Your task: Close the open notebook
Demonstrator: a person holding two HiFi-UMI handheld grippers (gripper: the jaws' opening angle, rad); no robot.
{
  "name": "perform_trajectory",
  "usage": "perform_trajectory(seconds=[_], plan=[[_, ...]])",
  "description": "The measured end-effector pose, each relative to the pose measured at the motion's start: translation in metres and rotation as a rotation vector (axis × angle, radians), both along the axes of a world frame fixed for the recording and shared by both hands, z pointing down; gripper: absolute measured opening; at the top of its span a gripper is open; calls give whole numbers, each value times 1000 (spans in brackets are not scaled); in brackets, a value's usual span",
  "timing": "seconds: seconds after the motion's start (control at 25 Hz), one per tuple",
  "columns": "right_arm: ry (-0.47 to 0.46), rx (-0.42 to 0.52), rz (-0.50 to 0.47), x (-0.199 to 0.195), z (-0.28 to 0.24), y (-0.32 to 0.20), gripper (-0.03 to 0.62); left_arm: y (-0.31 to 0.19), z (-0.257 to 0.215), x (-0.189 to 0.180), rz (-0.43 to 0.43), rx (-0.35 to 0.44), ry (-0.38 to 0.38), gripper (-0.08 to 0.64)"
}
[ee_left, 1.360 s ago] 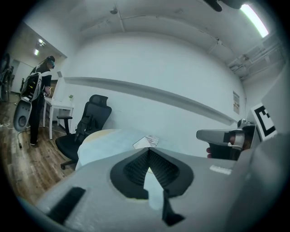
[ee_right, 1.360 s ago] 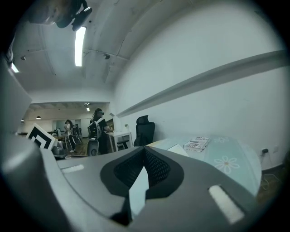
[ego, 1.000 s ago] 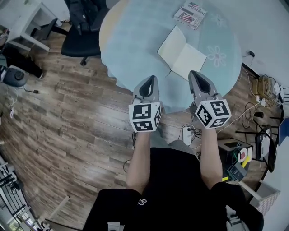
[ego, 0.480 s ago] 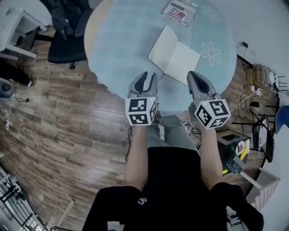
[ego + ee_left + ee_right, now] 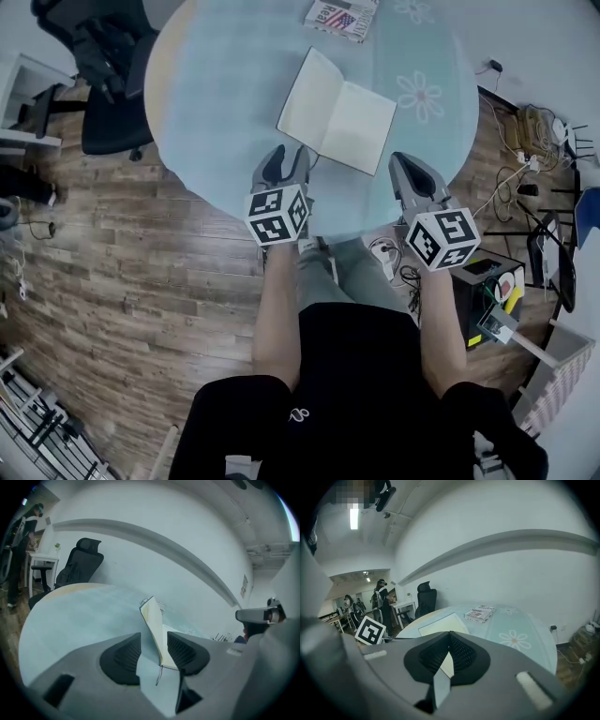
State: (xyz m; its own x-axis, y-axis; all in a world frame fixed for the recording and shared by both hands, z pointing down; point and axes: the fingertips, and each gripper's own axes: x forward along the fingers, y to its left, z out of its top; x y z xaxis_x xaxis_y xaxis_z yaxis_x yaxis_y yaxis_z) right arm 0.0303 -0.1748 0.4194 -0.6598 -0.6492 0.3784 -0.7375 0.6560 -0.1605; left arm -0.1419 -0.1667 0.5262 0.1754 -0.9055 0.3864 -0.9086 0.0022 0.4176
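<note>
Pale-blue cloth over a round table (image 5: 216, 84), with the open notebook (image 5: 337, 112) lying on it just ahead of the left gripper (image 5: 287, 155) and ahead-left of the right gripper (image 5: 449, 637). Cream blank pages, left page tipped up off the cloth, right page flat. Left jaws opening right now and spread wide, nothing pinched. Can see the notebook's raised page through the gap, but the pads aren't touching it. Right jaws pressed together, empty, hanging by the near table edge just right of the notebook's near side. Further out past both grippers, a flag-print magazine (image 5: 339, 16) by the far rim. Also a daisy print (image 5: 420, 94) on the cloth ahead of the right gripper. Black office chair (image 5: 103, 56) well off to the left of the left gripper.
</note>
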Motion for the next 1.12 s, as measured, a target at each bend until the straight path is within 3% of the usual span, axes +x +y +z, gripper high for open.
perform_trajectory(seconds=[0.28,0.6,0.76,1.12], plan=[[5,-33,47,21,16,-2,9,-20,14,4,9,-31,6,175],[3,-46,71,32,23,-2,9,-31,18,13,30,-32,-35,55],[0,-52,77,33,26,1,9,-28,8,31,93,-4,-125,14],[2,-74,113,43,37,3,9,-17,6,98,391,41,-430,0]])
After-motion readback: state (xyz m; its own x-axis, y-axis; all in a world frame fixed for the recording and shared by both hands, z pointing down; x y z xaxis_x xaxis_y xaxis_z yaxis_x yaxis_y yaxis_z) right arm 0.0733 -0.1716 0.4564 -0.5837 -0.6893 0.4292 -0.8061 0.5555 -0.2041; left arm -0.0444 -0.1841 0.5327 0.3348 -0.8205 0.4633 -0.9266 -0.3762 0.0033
